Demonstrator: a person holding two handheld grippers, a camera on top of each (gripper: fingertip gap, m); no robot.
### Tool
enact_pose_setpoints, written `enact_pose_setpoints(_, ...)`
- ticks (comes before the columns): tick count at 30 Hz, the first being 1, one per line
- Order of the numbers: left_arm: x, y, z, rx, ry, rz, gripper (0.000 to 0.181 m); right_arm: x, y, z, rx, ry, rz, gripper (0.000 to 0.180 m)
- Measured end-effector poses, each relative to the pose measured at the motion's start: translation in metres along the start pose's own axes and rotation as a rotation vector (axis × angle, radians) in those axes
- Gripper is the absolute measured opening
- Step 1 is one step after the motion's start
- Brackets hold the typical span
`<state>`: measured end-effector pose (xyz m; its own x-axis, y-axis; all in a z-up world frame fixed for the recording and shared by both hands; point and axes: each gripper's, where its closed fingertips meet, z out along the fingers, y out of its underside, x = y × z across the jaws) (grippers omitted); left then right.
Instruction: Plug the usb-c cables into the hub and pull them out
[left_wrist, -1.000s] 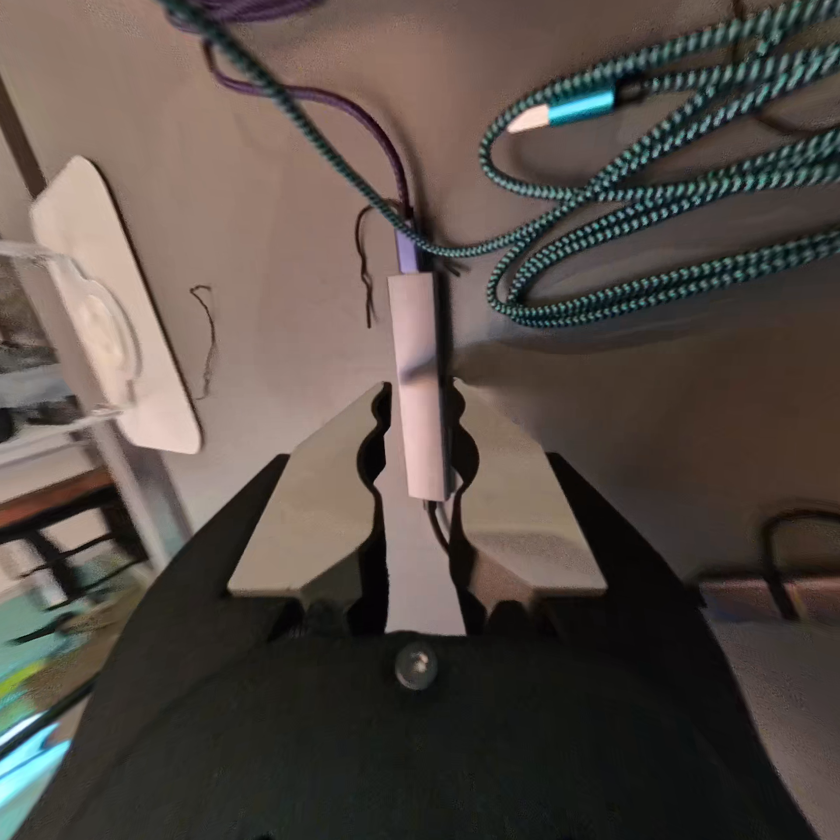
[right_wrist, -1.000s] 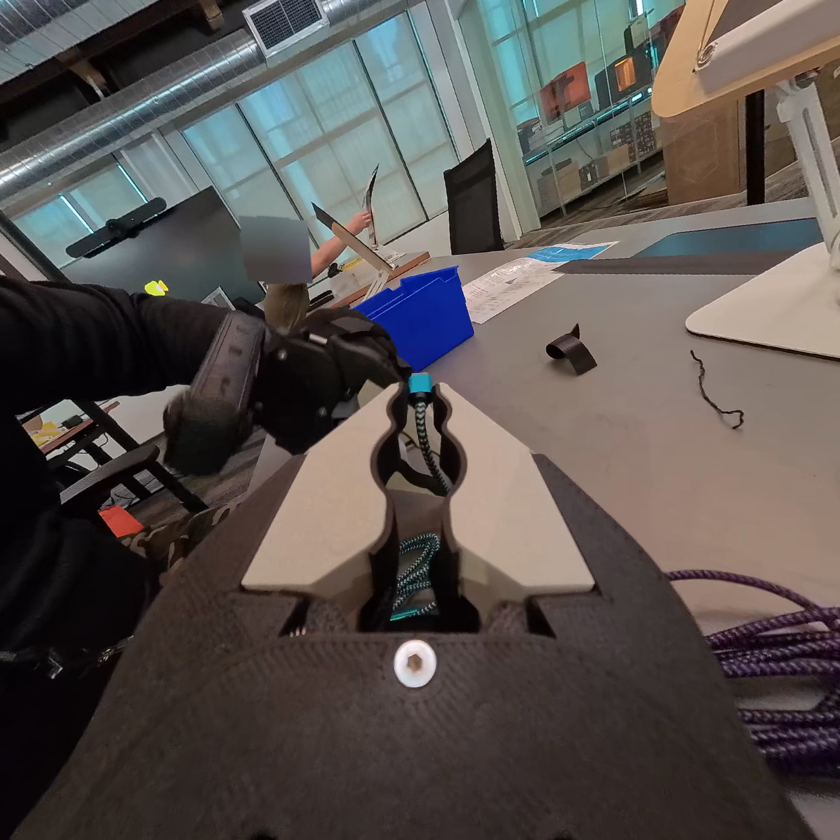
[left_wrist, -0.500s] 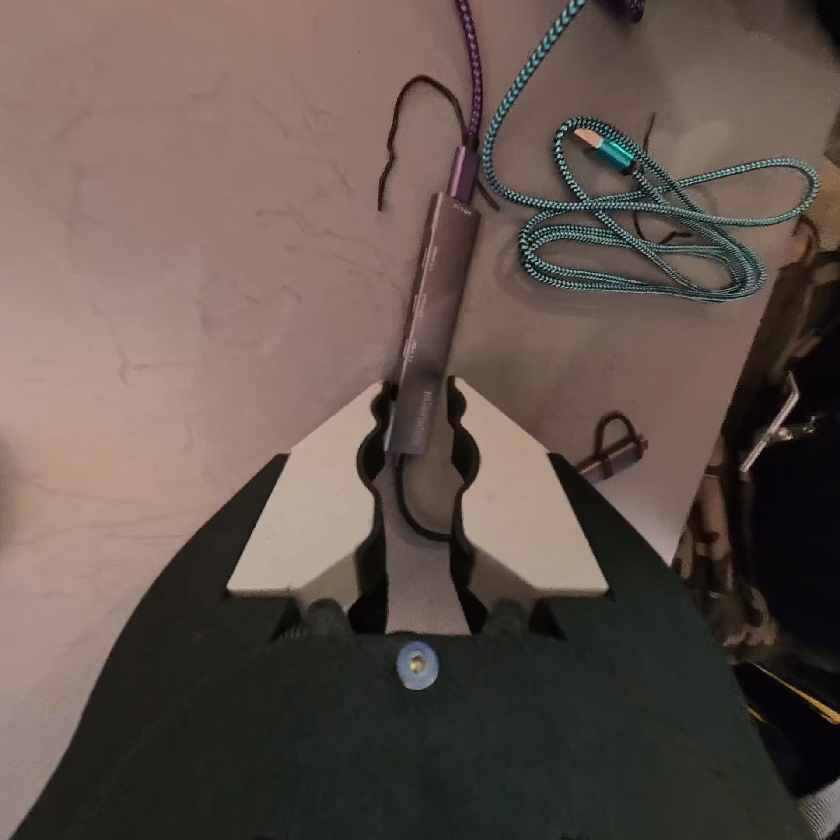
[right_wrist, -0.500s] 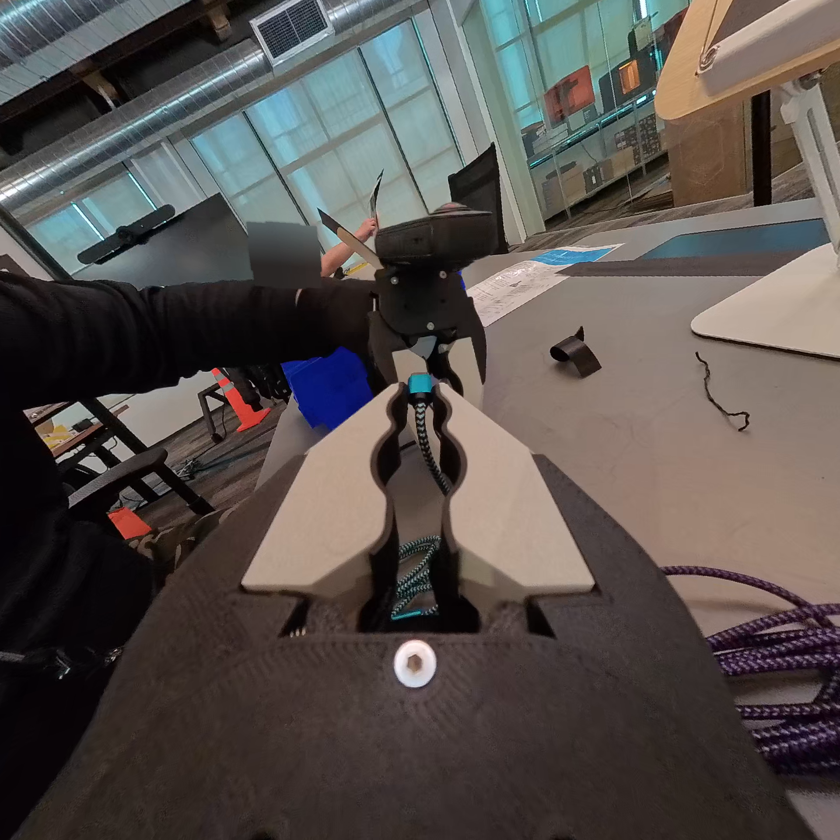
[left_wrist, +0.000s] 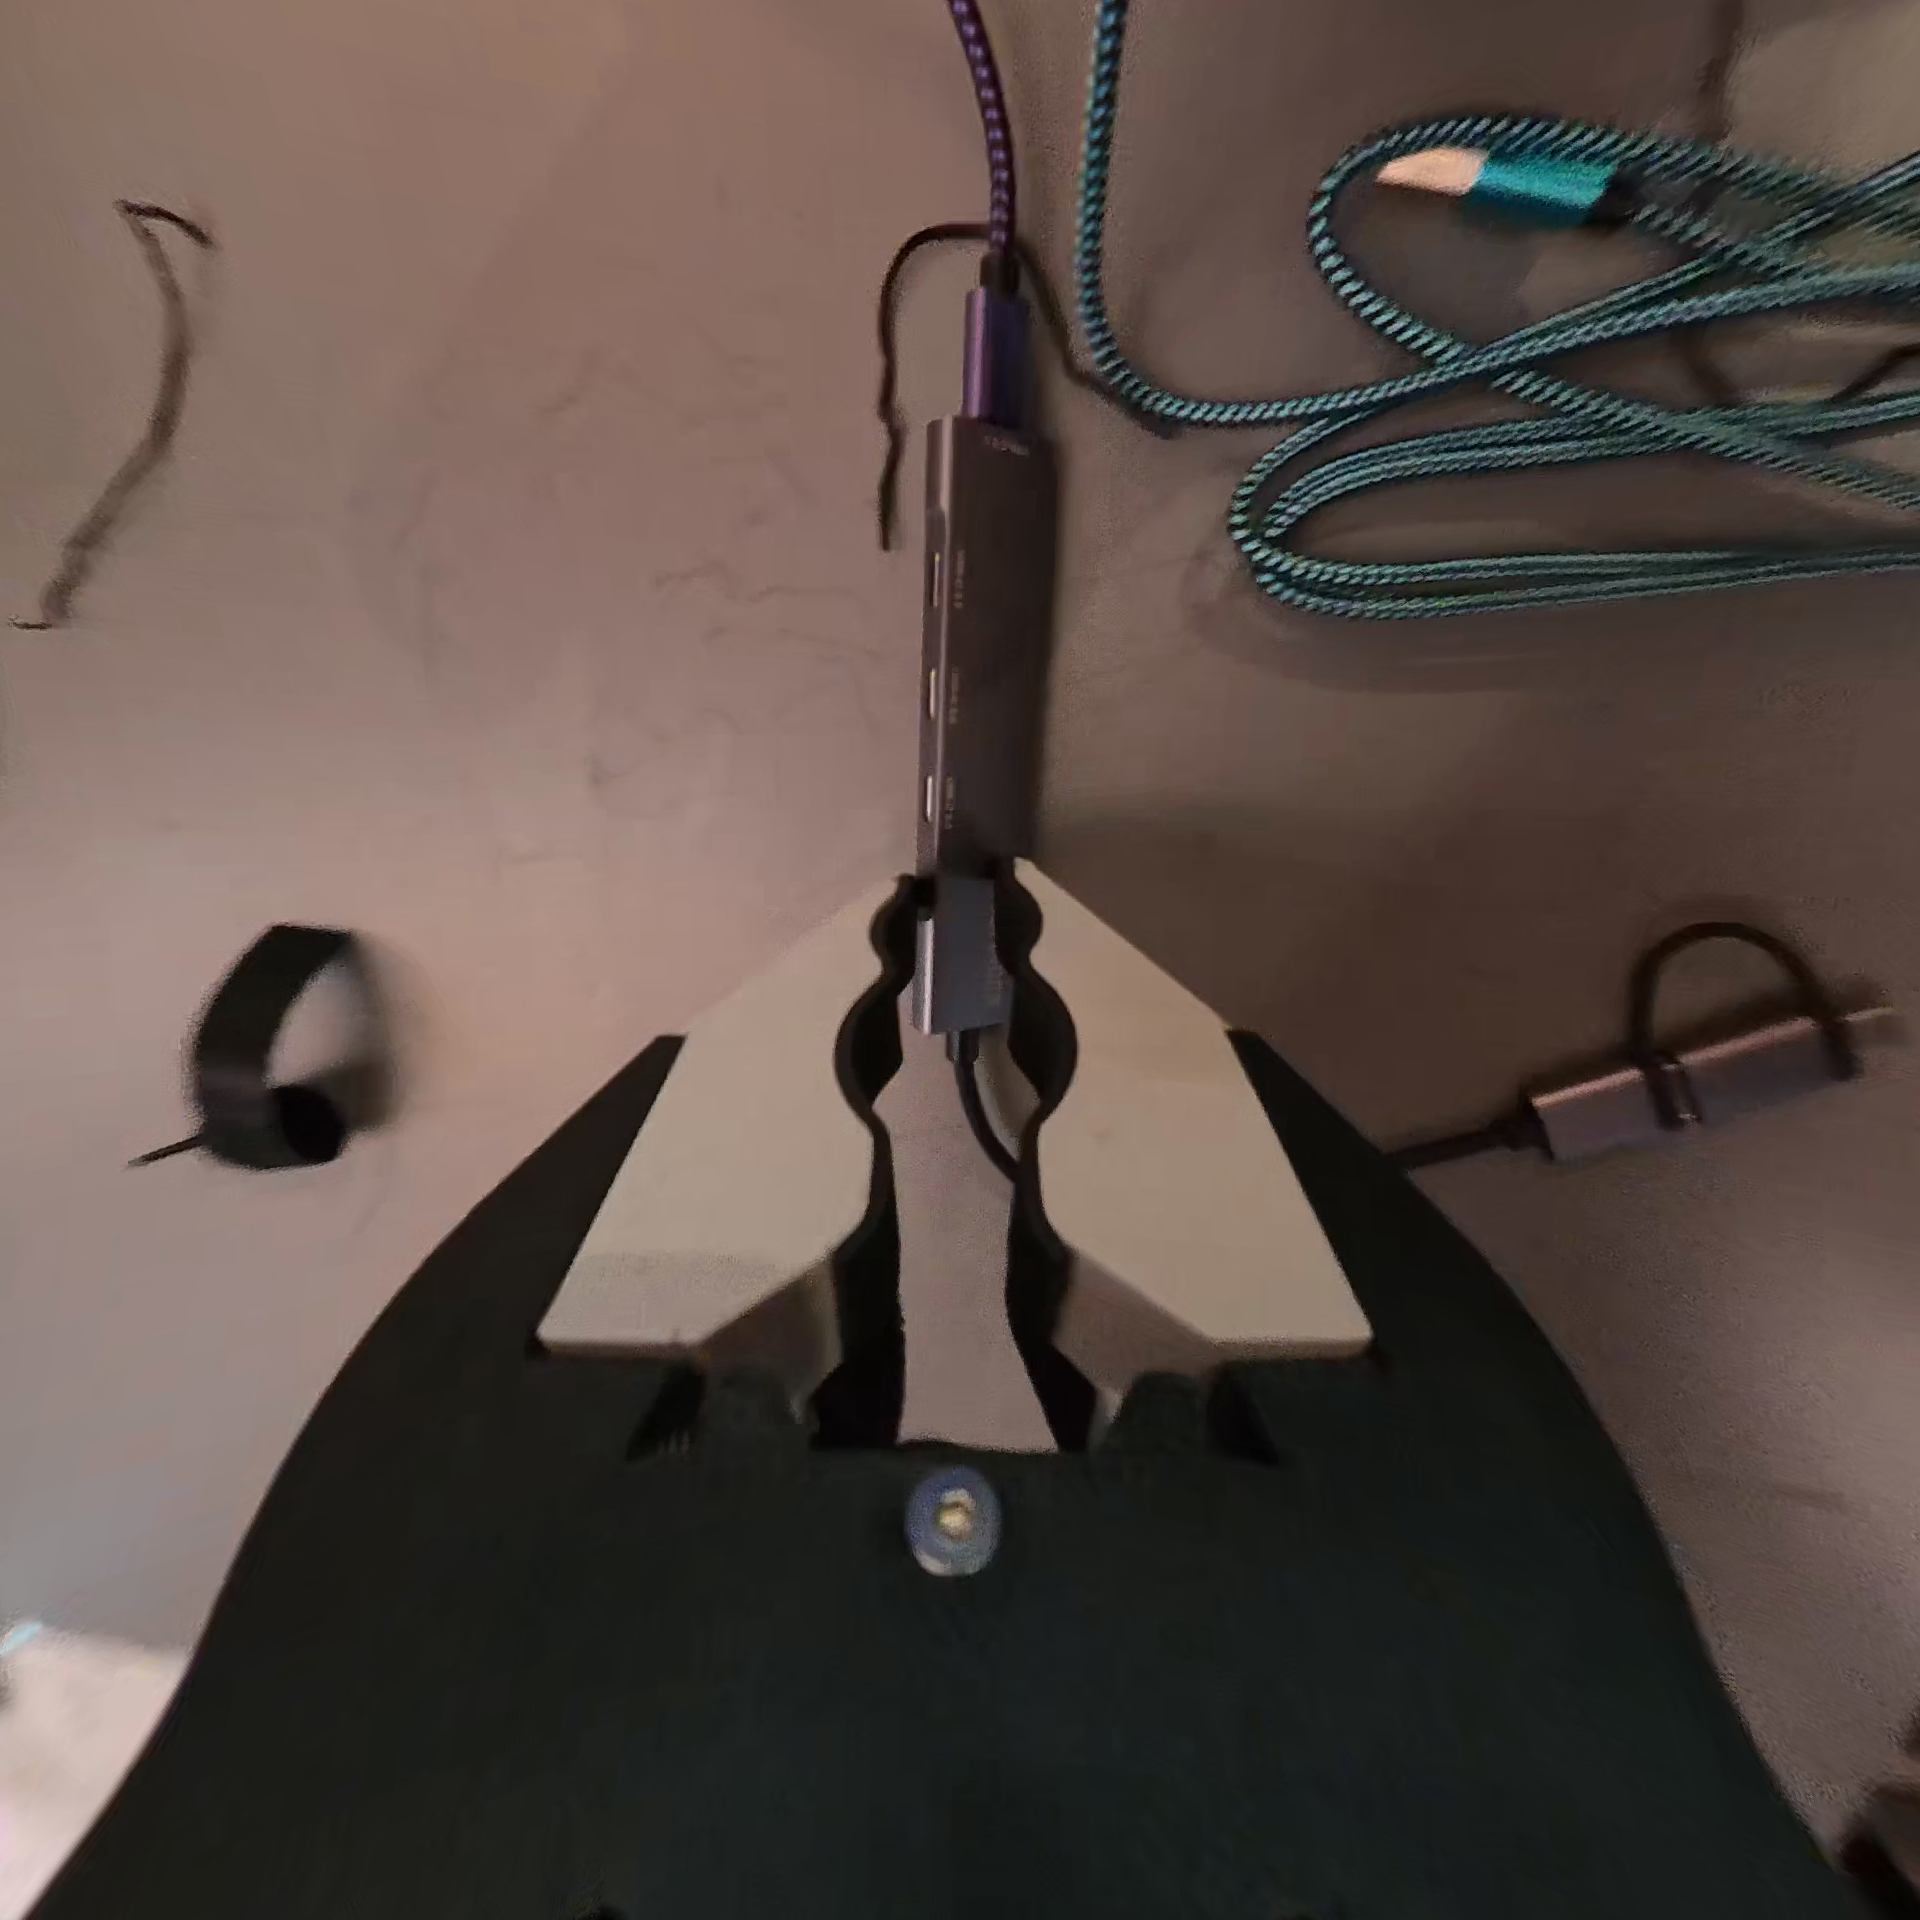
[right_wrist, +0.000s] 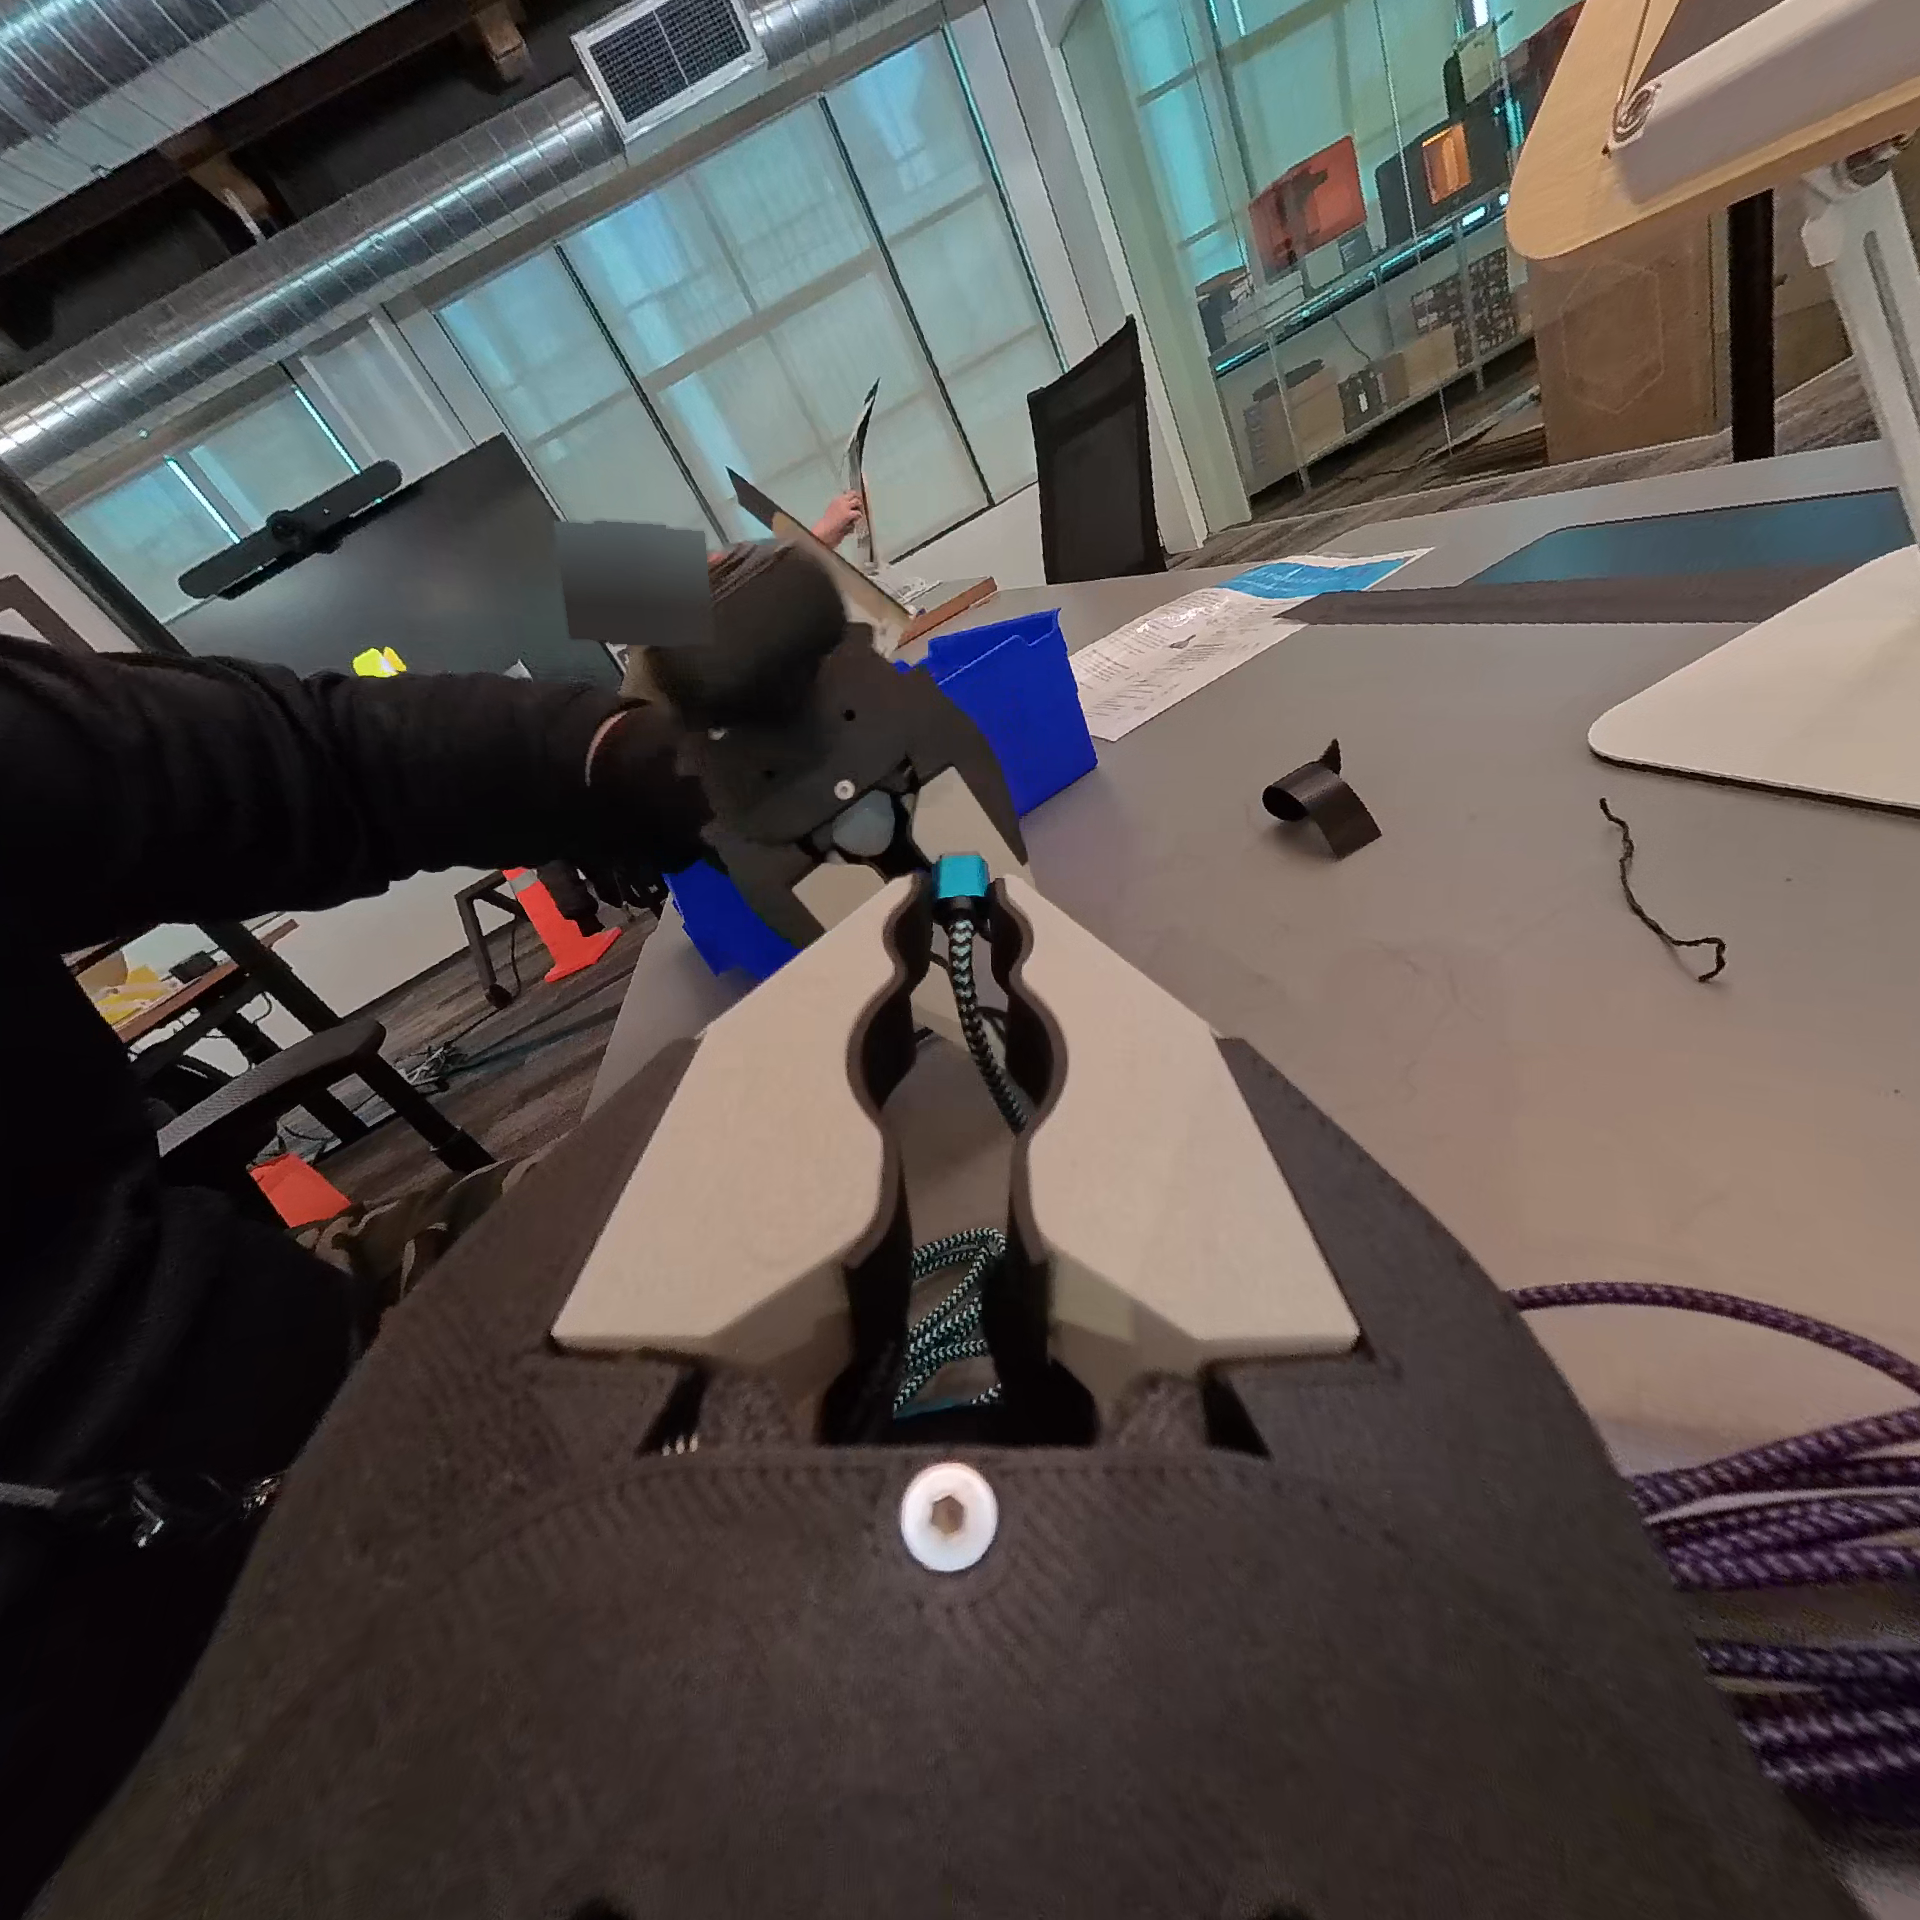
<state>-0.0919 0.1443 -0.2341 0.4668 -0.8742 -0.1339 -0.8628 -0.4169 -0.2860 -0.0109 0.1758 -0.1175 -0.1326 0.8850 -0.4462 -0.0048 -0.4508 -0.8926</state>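
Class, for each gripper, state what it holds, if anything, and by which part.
The left gripper clamps the slim grey metal hub by its near end. The right gripper clamps the teal braided cable just behind its teal plug.

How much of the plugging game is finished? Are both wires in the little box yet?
One is in: the purple cable sits plugged into the far end of the hub. In hand: the left gripper pinches the hub's near end, and the right gripper pinches the teal cable just behind its plug, not yet in a port. Left: plug teal in, then pull both out.
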Motion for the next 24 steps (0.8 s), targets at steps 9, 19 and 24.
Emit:
enact_pose_setpoints(9, -0.002, 0.000, -0.004, -0.121, -0.486, 0.255, 0.010, -0.001, -0.001, 0.000, 0.003, 0.000, -0.003, 0.008)
enact_pose_setpoints(19, 0.013, -0.005, -0.004, -0.084, -0.597, 0.339, 0.011, -0.001, 0.000, 0.001, -0.002, 0.003, -0.009, 0.008)
enact_pose_setpoints(24, 0.018, -0.002, -0.001, -0.057, -0.584, 0.277, 0.019, -0.002, -0.001, 0.000, 0.001, 0.002, -0.011, 0.008)
